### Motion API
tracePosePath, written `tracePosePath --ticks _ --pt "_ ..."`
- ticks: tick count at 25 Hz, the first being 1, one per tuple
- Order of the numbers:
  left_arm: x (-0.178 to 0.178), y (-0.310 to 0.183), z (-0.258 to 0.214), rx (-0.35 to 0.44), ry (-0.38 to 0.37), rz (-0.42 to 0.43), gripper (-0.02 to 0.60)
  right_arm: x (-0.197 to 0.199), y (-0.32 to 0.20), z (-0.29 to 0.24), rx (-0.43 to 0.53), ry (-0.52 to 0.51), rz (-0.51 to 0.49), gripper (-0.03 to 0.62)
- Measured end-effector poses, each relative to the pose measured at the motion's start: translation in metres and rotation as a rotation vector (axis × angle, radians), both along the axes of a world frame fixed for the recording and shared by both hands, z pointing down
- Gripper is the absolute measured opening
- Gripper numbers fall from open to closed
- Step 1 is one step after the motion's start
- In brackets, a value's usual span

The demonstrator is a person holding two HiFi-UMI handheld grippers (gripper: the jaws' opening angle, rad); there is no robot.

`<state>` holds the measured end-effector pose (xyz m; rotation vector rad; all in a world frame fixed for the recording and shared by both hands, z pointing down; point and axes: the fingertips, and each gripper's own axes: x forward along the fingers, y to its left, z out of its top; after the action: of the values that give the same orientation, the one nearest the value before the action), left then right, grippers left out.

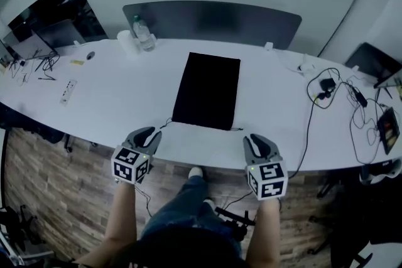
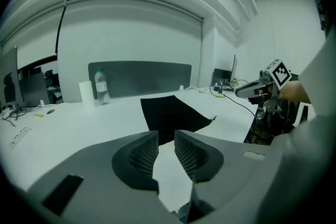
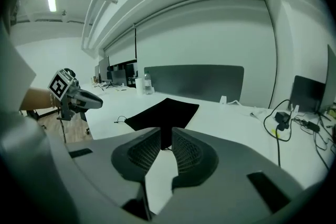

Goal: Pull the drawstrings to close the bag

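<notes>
A flat black drawstring bag (image 1: pixel 207 90) lies lengthwise on the white table (image 1: pixel 125 97), its near end toward me. Thin black drawstrings stick out at its near left corner (image 1: pixel 167 123) and near right corner (image 1: pixel 237 129). My left gripper (image 1: pixel 149 134) hovers at the table's front edge, just left of the bag's near corner, open and empty. My right gripper (image 1: pixel 254 139) hovers just right of the other corner, jaws a little apart with nothing between them. The left gripper view shows the bag (image 2: pixel 170 113) beyond the left gripper (image 2: pixel 166 136); the right gripper view shows the bag (image 3: pixel 164 112) beyond the right gripper (image 3: pixel 166 134).
A water bottle (image 1: pixel 144 33) and a white cup (image 1: pixel 126 40) stand at the back left before a dark partition (image 1: pixel 213 22). A power strip (image 1: pixel 68 91) lies at the left. Cables and a charger (image 1: pixel 326 86) sprawl on the right, near a tablet (image 1: pixel 387 128).
</notes>
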<state>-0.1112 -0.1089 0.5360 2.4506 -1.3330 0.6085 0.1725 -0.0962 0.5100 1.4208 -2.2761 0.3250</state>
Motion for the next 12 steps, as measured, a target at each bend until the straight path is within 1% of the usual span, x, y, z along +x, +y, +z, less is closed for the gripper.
tracePosePath --ticks 3,6,8,12 --pt "0.002 -0.015 0.031 -0.092 -0.042 0.072 0.093 0.000 -0.017 0.024 -0.077 0.021 -0.016 0.061" --pt "0.001 -0.029 0.057 -0.159 -0.085 0.135 0.105 0.001 -0.030 0.040 -0.129 0.031 -0.015 0.057" --pt "-0.001 -0.036 0.071 -0.203 -0.132 0.180 0.118 -0.001 -0.039 0.045 -0.155 0.036 -0.010 0.051" --pt "-0.002 -0.042 0.100 -0.302 -0.252 0.304 0.124 -0.004 -0.052 0.055 -0.226 0.089 -0.017 0.049"
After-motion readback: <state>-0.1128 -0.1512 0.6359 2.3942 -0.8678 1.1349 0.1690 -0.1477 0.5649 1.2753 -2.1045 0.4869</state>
